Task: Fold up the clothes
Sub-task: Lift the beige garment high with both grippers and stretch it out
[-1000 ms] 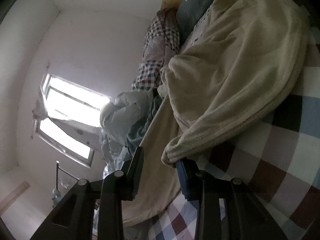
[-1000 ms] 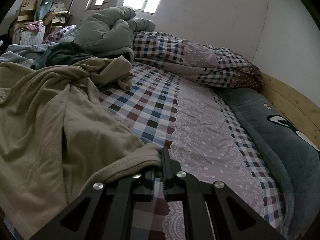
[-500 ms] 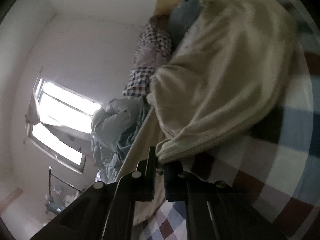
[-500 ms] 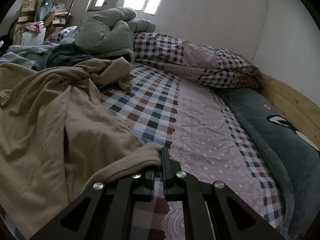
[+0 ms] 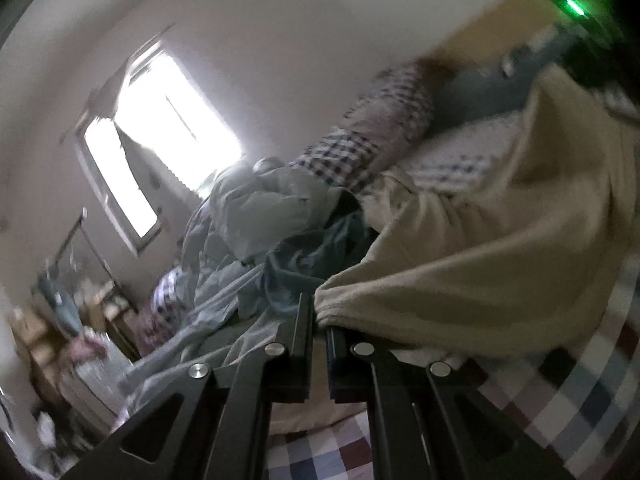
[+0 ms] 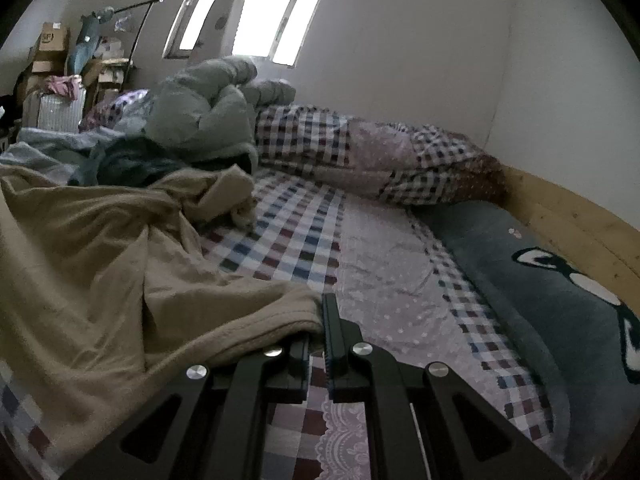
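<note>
Pinching the beige garment's [image 6: 120, 264] hem above the checked bed [image 6: 288, 248], your left tool [image 5: 319, 322] and right tool [image 6: 318, 330] were clamped; uneven lifting could slip it free.

This is a bedroom in a home. A big bed [image 6: 304, 248] with a checked sheet fills most of the room, and its wooden frame [image 6: 568, 216] runs along the white wall. A checked pillow [image 6: 360, 152] and a puffy grey quilt [image 6: 200, 112] lie at the far edge of the bed. A bright window [image 6: 256, 8] is above them. Cardboard boxes [image 6: 52, 44] are stacked in the far left corner.
</note>
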### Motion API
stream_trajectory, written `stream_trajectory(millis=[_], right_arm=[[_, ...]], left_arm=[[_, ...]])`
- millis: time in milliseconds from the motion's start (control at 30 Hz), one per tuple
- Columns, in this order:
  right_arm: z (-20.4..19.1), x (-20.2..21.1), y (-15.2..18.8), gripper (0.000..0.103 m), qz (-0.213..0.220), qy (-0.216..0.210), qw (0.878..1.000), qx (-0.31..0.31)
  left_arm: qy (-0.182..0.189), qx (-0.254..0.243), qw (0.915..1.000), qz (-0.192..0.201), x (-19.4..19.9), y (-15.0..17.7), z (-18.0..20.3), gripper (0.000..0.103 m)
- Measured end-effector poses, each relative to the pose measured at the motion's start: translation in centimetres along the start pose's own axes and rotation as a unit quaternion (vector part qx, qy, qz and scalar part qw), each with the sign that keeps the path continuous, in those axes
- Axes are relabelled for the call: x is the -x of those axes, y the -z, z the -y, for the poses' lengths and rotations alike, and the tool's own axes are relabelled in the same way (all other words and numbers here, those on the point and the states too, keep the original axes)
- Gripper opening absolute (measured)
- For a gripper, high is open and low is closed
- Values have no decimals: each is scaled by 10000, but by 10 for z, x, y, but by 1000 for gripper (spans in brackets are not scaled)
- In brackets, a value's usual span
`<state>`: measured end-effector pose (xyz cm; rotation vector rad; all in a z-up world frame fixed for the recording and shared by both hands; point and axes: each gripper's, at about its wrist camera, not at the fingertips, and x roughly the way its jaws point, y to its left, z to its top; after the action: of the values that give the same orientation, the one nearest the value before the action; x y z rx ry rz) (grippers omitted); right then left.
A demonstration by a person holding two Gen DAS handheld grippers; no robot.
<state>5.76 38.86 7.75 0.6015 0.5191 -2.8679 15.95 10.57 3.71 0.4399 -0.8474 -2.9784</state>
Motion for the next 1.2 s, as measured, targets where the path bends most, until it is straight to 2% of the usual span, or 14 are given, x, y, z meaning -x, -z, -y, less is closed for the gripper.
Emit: stream_trajectory(millis=[100, 267, 500, 600, 667, 800, 967, 1200], right_arm=[[-7, 19, -9, 4, 161, 30, 9998, 117], [-20, 56, -19, 4, 396, 46, 9989, 264], [-30, 126, -35, 4, 747, -190, 9970, 37], [-30, 158, -50, 4, 934, -253, 9953, -45], [-27, 181, -67, 4, 1102, -202, 9937, -91], [-11, 227, -104, 4, 1465, -110, 9887, -303], [8, 280, -150, 4, 1817, -34, 9821, -488], [22, 343, -204, 4, 2195, 79, 9746, -443]], left_arm=[[63, 608, 9981, -55, 8, -7, -27, 4], [122, 1395, 9901, 18, 34, -22, -67, 4], [223, 2243, 9731, 478, 82, -57, -131, 4], [173, 2450, 9669, 697, 107, -72, -158, 4], [140, 2636, 9608, 844, 123, -82, -179, 4], [120, 3167, 9418, 1118, 156, -103, -223, 4], [16, 3590, 9218, 1461, 196, -132, -277, 4], [123, 3978, 9019, 1681, 249, -167, -339, 4]])
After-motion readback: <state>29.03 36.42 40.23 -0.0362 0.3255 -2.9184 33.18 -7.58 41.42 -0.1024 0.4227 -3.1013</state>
